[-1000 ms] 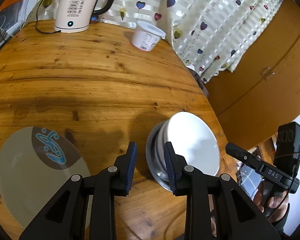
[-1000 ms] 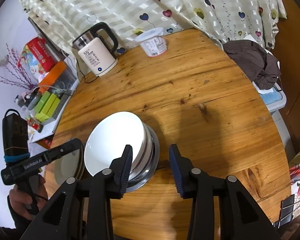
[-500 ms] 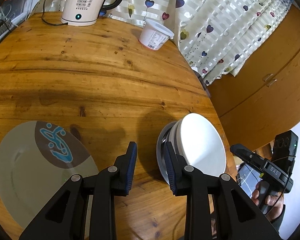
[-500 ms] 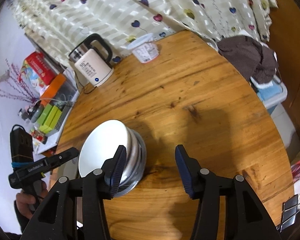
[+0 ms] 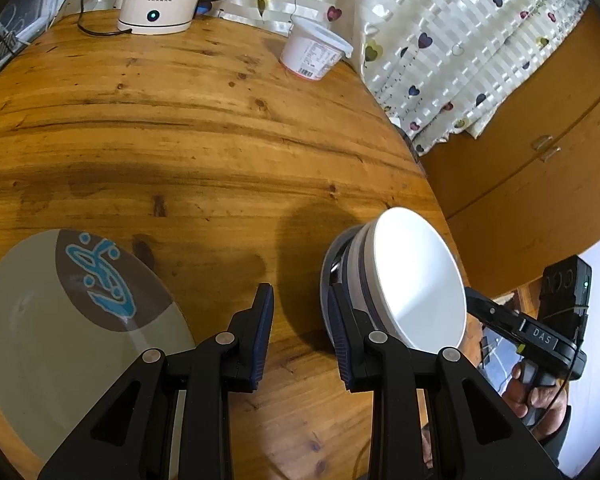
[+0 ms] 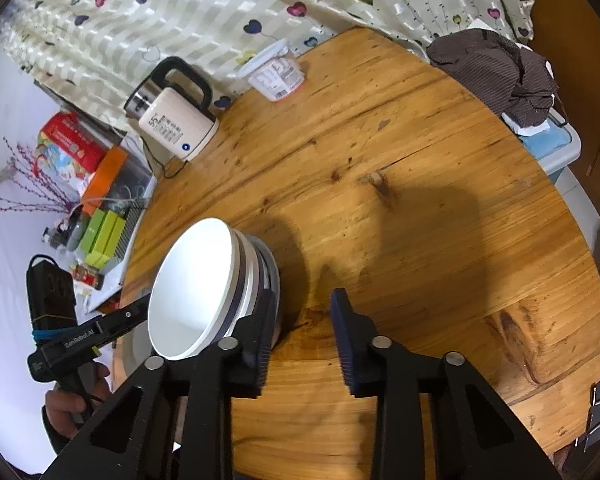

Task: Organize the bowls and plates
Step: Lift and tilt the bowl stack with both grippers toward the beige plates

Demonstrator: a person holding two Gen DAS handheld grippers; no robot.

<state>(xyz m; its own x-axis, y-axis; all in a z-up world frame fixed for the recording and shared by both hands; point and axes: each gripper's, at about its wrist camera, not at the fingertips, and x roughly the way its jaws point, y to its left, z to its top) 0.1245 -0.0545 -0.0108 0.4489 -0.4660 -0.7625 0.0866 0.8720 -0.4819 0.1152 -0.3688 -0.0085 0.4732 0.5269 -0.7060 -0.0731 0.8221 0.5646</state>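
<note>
Stacked bowls (image 5: 414,280) between two gripper (image 5: 302,320) tips

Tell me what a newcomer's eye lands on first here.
The stack of bowls, white on top of a metal one, stands near the table's edge between both grippers. Next, the big plate with a blue design, by the left gripper. At the far edge stand a kettle and a tub.

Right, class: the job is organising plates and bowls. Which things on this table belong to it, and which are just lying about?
Belonging to the job:
- nested stack of bowls, white one on top
- round grey-green plate with a blue and brown motif

Just lying about:
- cream electric kettle
- white plastic tub with a lid
- crumpled brown cloth
</note>
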